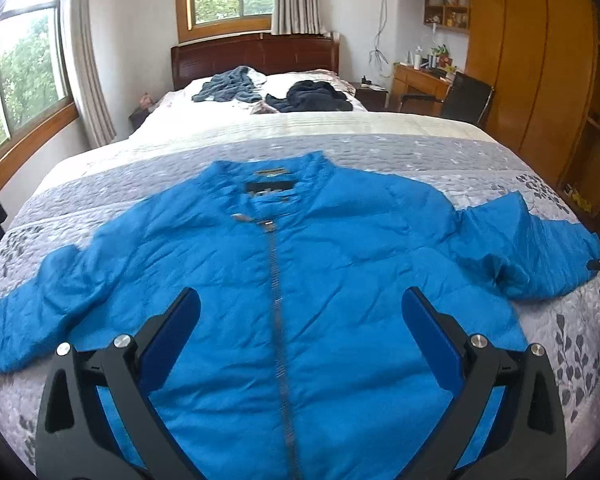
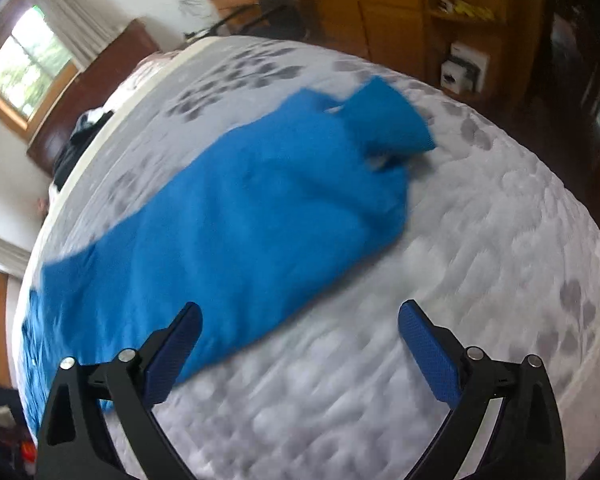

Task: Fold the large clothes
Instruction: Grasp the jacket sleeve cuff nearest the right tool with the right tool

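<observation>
A bright blue zip-up jacket (image 1: 284, 264) lies flat, front up, on the grey patterned bed cover (image 1: 400, 152), collar away from me and both sleeves spread out. My left gripper (image 1: 300, 304) hovers open above the jacket's lower front, its jaws on either side of the zipper. In the blurred right wrist view the same jacket (image 2: 228, 232) is seen from its right side, with the sleeve (image 2: 384, 120) folded back near the cuff. My right gripper (image 2: 300, 316) is open above the jacket's side edge and the bare cover, holding nothing.
A grey-blue garment (image 1: 232, 86) and a dark garment (image 1: 312, 98) lie in heaps near the wooden headboard (image 1: 256, 52). A desk with a black chair (image 1: 466, 98) and tall wooden wardrobes (image 1: 536, 60) stand to the right. Windows line the left wall.
</observation>
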A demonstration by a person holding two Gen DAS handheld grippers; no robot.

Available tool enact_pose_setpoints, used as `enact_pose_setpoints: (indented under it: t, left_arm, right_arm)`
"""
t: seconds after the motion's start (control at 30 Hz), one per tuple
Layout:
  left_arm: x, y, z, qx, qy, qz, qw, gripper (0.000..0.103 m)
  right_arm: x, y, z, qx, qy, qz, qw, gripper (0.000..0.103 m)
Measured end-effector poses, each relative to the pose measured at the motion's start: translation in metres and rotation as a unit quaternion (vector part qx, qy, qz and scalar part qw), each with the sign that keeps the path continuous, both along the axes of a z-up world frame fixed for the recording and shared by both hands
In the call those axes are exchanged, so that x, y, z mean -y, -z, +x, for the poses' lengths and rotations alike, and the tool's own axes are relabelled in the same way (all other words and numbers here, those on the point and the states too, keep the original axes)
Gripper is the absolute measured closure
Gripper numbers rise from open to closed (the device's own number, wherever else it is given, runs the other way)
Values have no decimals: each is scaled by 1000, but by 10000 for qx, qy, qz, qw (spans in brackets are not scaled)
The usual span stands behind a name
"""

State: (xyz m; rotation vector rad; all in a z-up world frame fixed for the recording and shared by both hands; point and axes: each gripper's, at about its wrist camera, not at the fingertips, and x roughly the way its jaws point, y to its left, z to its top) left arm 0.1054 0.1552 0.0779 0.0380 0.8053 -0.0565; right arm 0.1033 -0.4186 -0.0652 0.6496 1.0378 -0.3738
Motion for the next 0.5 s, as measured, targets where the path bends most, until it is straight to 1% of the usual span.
enact_pose_setpoints:
  t: [0.03,0.1,0.13,0.17,0.2,0.23,0.27,0.3,0.33,0.4,0.5]
  left_arm:
    - [6,4,4,-38,16,-16,10000,3]
    - [14,8,8,-111,48,-47,9999,3]
    - [17,11,10,-145,55,-37,9999,3]
    - [18,14,10,-168,51,-26,9998,3]
    - [19,16,11,-185,42,-8,9998,3]
    - [19,17,11,-201,30,-1,9998,3]
    - [18,16,11,-207,23,-6,9998,3]
    - [19,16,11,-202,20,-4,9998,3]
    - [18,16,11,-199,25,7,9998,3]
    - [20,16,11,-175,51,29,9998,3]
    - [18,13,7,-157,84,2,9998,3]
  right_arm:
    - [7,3,2,55,13,42,10000,5]
    - [9,2,7,92,5,-88,9999,5]
    - [8,0,10,106,1,-192,9998,11]
    - [8,-1,14,110,-17,-252,9996,23]
    - [8,-2,17,59,-26,-362,9993,32]
    - [13,-2,19,24,-25,-449,9990,36]
    - [12,-3,21,11,-41,-538,9985,44]
    - [11,-3,25,9,-59,-563,9984,55]
    - [12,-5,25,31,-82,-551,9984,61]
    - [13,-8,24,172,-162,-438,9988,83]
    - [19,-16,17,347,-203,-294,9988,89]
